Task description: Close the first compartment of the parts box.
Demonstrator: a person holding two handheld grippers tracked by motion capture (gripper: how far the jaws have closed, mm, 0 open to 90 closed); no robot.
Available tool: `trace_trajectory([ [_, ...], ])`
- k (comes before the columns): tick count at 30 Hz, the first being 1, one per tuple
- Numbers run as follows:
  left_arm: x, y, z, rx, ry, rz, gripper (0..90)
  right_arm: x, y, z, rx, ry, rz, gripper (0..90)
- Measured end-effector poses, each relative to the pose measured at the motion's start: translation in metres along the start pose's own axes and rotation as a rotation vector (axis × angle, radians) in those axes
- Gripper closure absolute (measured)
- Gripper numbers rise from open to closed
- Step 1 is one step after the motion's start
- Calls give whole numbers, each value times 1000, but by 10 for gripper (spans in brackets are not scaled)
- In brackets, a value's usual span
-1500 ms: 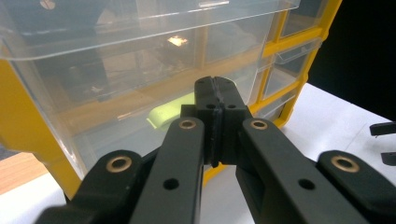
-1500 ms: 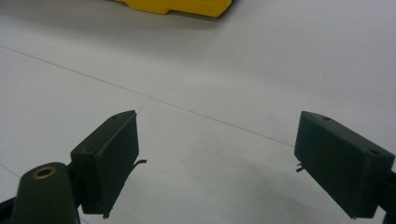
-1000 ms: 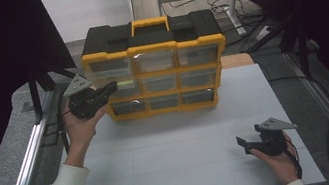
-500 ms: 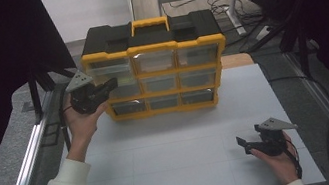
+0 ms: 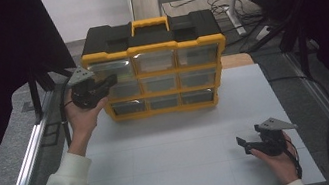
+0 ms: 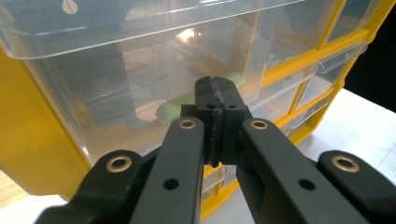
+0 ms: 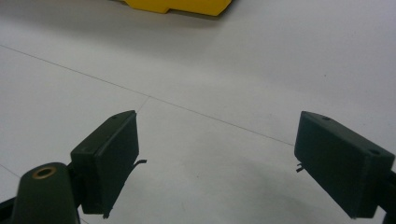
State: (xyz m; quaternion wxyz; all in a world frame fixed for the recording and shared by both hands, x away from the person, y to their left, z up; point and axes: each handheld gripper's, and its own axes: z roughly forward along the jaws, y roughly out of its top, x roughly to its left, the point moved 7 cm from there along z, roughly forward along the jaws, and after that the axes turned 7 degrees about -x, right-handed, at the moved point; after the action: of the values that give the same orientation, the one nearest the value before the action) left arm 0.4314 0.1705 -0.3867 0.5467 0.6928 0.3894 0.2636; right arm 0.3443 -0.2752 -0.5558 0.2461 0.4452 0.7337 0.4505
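upper middle of the high view: the drawer cabinet [image 5: 156, 68] lies crosswise, drawers facing the person; the left hand-held gripper [image 5: 109, 82], closed and empty, is at its top-left drawer [image 6: 140, 70]; the right hand-held gripper [image 5: 243, 144] is open.

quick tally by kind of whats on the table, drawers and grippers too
yellow and black organiser box: 1
clear drawers in its front, first at the top left: 9
green item inside a drawer: 1
grippers, left gripper with jaws shut at the drawers, right gripper open over the white table: 2
total: 13

White table top [image 5: 181, 145], grey floor [image 5: 7, 164], cables [image 5: 218, 0] behind
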Motion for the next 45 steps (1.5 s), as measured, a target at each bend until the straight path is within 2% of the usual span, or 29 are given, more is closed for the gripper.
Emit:
trace_trajectory([
  [24, 7, 4, 9, 23, 22, 3, 891, -1, 0, 0, 2, -4, 0, 140],
  [37, -1, -2, -6, 4, -2, 15, 891, -2, 0, 1, -2, 10, 13, 140],
  [40, -5, -3, -13, -17, -19, 2, 891, -1, 0, 0, -2, 15, 11, 140],
  [45, -14, -11, -22, -16, -22, 39, 891, 0, 0, -1, -3, 11, 4, 140],
])
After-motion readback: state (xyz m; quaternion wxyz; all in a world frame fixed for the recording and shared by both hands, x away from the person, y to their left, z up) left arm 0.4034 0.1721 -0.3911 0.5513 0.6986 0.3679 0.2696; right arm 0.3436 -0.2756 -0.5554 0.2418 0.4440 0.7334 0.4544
